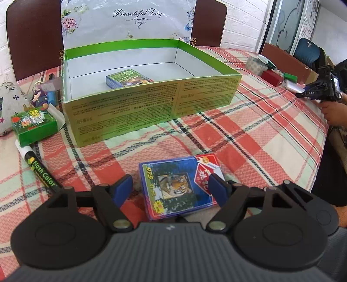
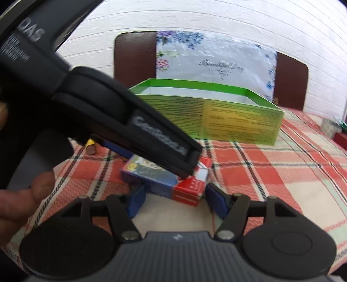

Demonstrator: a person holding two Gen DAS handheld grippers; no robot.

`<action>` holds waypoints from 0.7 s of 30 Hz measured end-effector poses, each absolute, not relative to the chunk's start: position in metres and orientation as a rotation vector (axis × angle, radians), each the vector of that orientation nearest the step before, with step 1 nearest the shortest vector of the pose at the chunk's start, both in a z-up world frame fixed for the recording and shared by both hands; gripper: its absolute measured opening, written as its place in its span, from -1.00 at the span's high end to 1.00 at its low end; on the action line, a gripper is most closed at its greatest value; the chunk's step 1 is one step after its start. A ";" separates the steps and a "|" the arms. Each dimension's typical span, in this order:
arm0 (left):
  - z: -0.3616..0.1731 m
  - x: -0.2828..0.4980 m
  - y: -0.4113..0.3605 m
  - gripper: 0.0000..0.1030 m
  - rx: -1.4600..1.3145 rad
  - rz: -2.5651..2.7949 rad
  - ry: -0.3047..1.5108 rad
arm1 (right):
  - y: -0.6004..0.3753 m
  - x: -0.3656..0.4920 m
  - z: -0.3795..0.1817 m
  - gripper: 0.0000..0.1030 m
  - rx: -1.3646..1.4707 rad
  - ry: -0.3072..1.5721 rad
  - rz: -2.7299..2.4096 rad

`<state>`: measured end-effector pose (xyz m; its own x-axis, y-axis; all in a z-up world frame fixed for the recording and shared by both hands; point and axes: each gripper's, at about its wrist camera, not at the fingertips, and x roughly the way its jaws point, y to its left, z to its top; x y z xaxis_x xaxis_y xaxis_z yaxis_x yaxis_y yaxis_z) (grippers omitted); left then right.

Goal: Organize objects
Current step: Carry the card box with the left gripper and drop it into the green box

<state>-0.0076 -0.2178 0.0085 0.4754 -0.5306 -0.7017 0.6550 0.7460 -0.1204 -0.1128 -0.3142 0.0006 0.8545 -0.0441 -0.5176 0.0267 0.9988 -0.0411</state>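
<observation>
Two hand-held grippers are in my hands, and both point at the same tiger card pack (image 1: 177,184) lying flat on the table's (image 1: 271,138) checked cloth near its front edge. My left hand-held gripper (image 1: 171,186) has its blue pads spread wide to either side of the pack; the right pad (image 1: 218,187) overlaps the pack's red end, though I cannot tell whether it touches, and the left pad (image 1: 122,188) stands clear of it. It grips nothing.

My right hand-held gripper (image 2: 174,200) is likewise wide open and holds nothing, its pads either side of the pack's near red end (image 2: 188,191). In the right wrist view the left hand-held gripper's black body (image 2: 121,121) reaches down over the pack from the upper left, and that view is somewhat blurred.

Beyond the pack, toward the middle of the table, sits the open green box (image 1: 151,104), with a blue-and-green card pack (image 1: 126,79) lying inside on its white floor. By the box's left side lie a small green carton (image 1: 34,125), a Flash Color marker (image 1: 36,167) and a purple figure keychain (image 1: 39,97). At the table's far right corner are a red block (image 1: 272,77) and some small items I can't make out. Two dark chair backs (image 1: 32,36) and a flowered sheet (image 1: 128,19) stand behind the far edge.
</observation>
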 end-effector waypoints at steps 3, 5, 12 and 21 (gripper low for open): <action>0.009 -0.008 -0.215 -0.53 0.166 -0.708 0.809 | -0.316 -0.111 0.000 -0.26 -0.023 0.538 -0.029; 0.009 -0.011 -0.215 -0.53 0.175 -0.697 0.803 | -0.316 -0.112 -0.001 -0.28 -0.016 0.532 -0.029; 0.011 -0.015 -0.210 -0.41 0.179 -0.680 0.797 | -0.316 -0.112 -0.002 -0.27 -0.012 0.527 -0.030; 0.013 -0.009 -0.201 0.02 0.148 -0.677 0.780 | -0.314 -0.089 0.005 -0.08 -0.032 0.543 0.014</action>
